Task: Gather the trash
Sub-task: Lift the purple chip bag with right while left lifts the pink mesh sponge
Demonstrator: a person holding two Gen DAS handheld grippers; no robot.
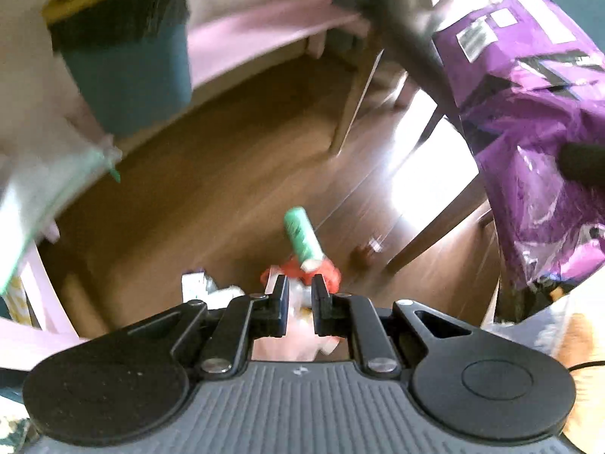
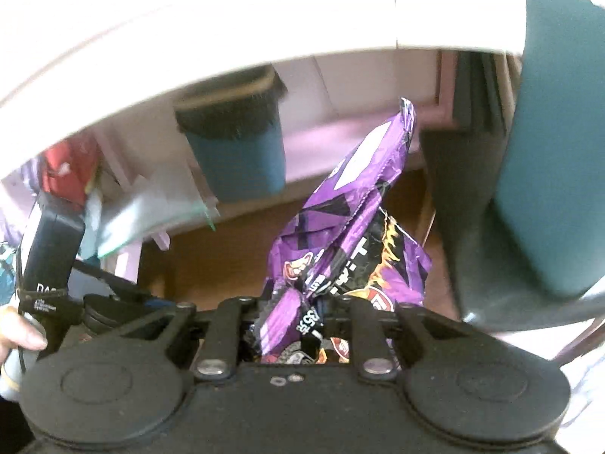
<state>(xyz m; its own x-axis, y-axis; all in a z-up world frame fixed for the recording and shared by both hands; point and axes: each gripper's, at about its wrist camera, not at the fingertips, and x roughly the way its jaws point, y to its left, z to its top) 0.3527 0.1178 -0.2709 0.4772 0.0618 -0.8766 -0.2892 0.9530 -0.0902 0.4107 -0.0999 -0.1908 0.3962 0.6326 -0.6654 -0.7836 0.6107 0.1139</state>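
Note:
My left gripper (image 1: 301, 293) is shut on a crumpled red and clear wrapper (image 1: 302, 304), high above the wooden floor. A green tube (image 1: 301, 238) sticks out just past the fingertips; I cannot tell whether it is part of the held bundle. My right gripper (image 2: 302, 317) is shut on a purple snack bag (image 2: 351, 227), which stands up in front of it and hides the fingertips. The same bag (image 1: 529, 121) fills the right of the left wrist view. A teal bin with a black liner (image 1: 128, 68) (image 2: 238, 151) stands by the pink shelf unit.
A white tabletop edge (image 2: 189, 38) arches overhead. A teal chair back (image 2: 556, 132) and chair legs (image 1: 412, 45) crowd the right. A small brown item (image 1: 363, 255) lies on the floor. A pale sheet with a green edge (image 2: 151, 208) hangs at left. A hand (image 2: 19, 336) holds the left tool.

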